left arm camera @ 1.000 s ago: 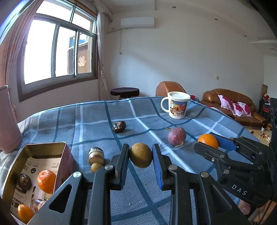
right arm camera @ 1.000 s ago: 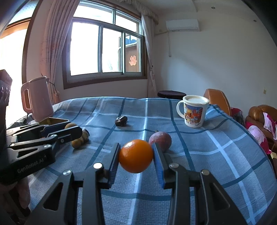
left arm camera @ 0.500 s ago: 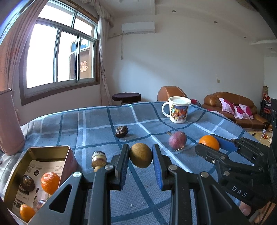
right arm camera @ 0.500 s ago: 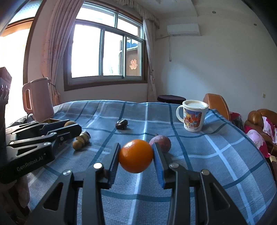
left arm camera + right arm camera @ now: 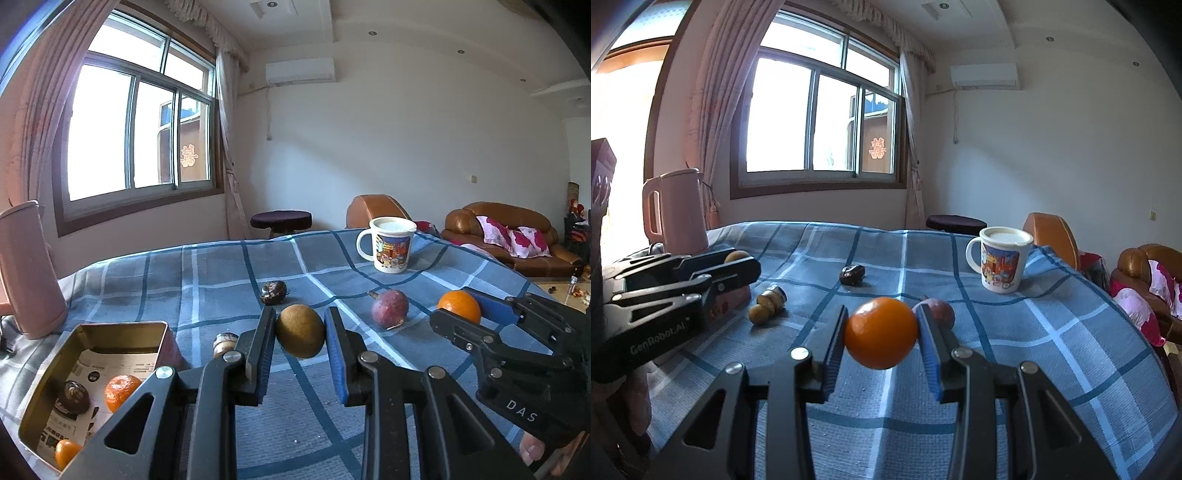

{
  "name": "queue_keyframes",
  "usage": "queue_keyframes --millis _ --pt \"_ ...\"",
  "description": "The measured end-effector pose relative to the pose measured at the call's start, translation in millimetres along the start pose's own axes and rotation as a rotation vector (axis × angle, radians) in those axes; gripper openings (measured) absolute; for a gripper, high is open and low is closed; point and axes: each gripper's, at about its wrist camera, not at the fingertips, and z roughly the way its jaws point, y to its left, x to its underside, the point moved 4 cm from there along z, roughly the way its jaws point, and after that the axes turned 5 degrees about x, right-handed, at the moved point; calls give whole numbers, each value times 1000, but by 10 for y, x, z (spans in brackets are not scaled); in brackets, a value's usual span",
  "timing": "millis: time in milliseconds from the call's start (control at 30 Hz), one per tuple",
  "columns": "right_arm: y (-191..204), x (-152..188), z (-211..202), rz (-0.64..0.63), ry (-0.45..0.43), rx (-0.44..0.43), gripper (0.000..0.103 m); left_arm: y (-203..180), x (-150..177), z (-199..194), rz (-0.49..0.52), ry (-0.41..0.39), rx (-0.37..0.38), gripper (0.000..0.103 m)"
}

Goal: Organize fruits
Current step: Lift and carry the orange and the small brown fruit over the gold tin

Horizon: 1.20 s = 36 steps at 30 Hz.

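On the blue checked cloth-covered surface [image 5: 207, 273], an open gold metal tin [image 5: 48, 384] is set at the near left, with two small orange mandarins [image 5: 120, 391] and a dark round mangosteen [image 5: 75, 397] inside it. A tall pink plastic kettle [image 5: 27, 269] is placed behind the tin. A white printed mug [image 5: 391, 245] is found at the far right, a purple passion fruit [image 5: 389, 314] before it, and a dark shrivelled fruit [image 5: 273, 292] left of that.

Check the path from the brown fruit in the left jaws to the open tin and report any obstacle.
Nothing visible blocks it. The left gripper holds the brown fruit above the cloth; the tin lies open lower left, with room among its fruits.
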Motion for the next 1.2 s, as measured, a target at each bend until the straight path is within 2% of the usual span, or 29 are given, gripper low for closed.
queue_keyframes --millis 700,1200 --pt "91 -154 -35 -29 -27 -5 41 111 -54 -93 11 -21 -42 29" --pt "518 -306 112 -80 -30 -83 41 380 -40 -219 -2 -10 -98 29"
